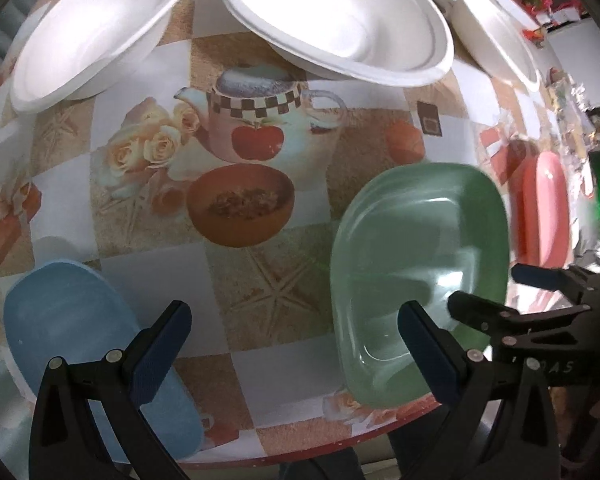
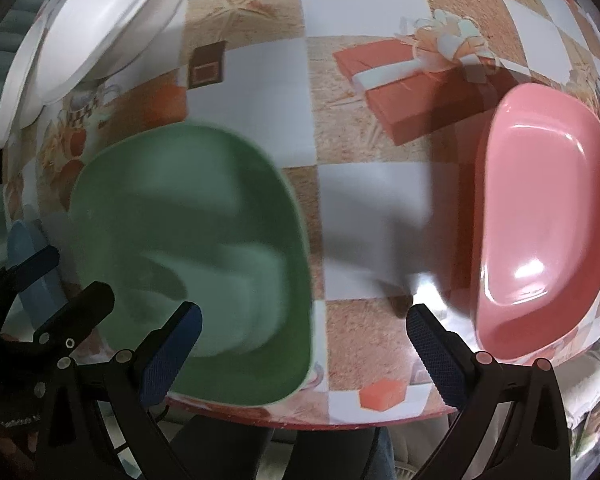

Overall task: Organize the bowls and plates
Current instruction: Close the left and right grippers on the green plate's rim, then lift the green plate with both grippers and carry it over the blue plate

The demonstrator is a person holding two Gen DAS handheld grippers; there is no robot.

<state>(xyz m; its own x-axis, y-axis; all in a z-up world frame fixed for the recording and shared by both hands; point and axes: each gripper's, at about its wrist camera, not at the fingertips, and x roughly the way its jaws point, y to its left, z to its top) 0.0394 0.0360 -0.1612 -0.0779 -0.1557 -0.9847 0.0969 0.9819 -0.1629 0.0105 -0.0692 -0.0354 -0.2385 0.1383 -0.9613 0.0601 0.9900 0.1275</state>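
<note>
Both grippers' jaws gape wide, empty, flanking the green plate (image 1: 420, 272).

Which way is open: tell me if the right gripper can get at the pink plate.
Probably yes: the right gripper is open, and only bare tablecloth lies between it and the pink plate just to its right.

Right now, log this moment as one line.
left gripper: open | right gripper: open | green plate: on table, ungrasped
</note>
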